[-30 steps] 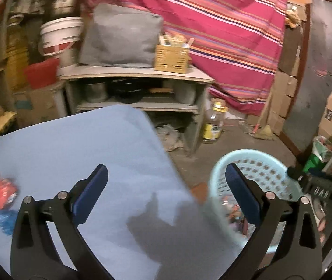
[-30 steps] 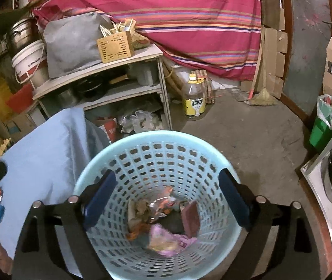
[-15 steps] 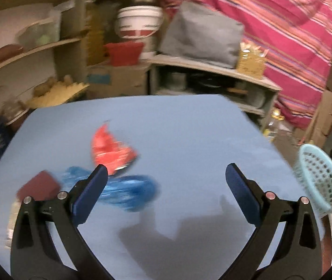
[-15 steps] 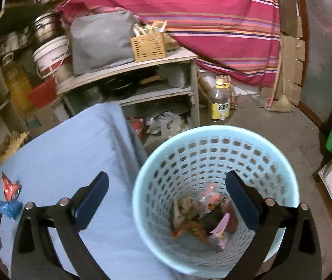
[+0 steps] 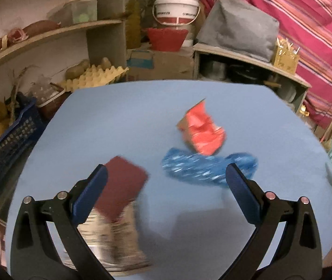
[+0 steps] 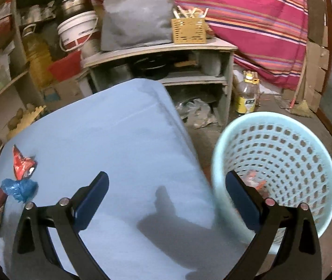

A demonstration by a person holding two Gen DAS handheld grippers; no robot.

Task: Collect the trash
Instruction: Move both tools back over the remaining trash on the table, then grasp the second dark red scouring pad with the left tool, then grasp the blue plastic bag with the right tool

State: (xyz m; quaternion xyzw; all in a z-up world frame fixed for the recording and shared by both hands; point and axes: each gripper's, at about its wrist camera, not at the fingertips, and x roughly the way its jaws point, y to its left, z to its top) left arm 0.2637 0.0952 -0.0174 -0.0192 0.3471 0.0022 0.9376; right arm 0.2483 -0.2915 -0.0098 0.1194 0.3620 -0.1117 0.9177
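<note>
Left gripper [image 5: 166, 179] hangs over the blue table [image 5: 124, 116] with its jaws wide apart and nothing between the pads. Right gripper [image 6: 167, 182] is also spread wide and holds nothing; it sits over the table's bare near corner, with the basket [image 6: 282, 137] just beside its right finger.

The task looks partly done. In the basket some trash [image 6: 251, 177] already lies at the bottom, though blur and the finger in front hide what kind it is. On the table several pieces are not yet collected: a red wrapper [image 5: 200, 130], a blue bag [image 5: 203, 168] touching its lower edge, a dark red packet [image 5: 121, 189] near the left finger, and a silvery wrapper [image 5: 117, 238] that the packet partly covers. All four lie close together at the side of the table far from the basket. I think the left gripper is the one placed to take the next piece, because the pile is directly under it.

Around the table stand wooden shelves [image 5: 49, 35] with an egg tray [image 5: 93, 77], a dark blue crate [image 5: 9, 144] at the table's left edge, a white bucket [image 5: 176, 9] and a grey cushion [image 5: 238, 28]. A striped cloth [image 6: 247, 11] hangs behind, and a bottle [image 6: 246, 93] stands on the floor. Nothing stands between the pile and the basket; only the overlap of the pieces may make a clean grasp of one piece harder.
</note>
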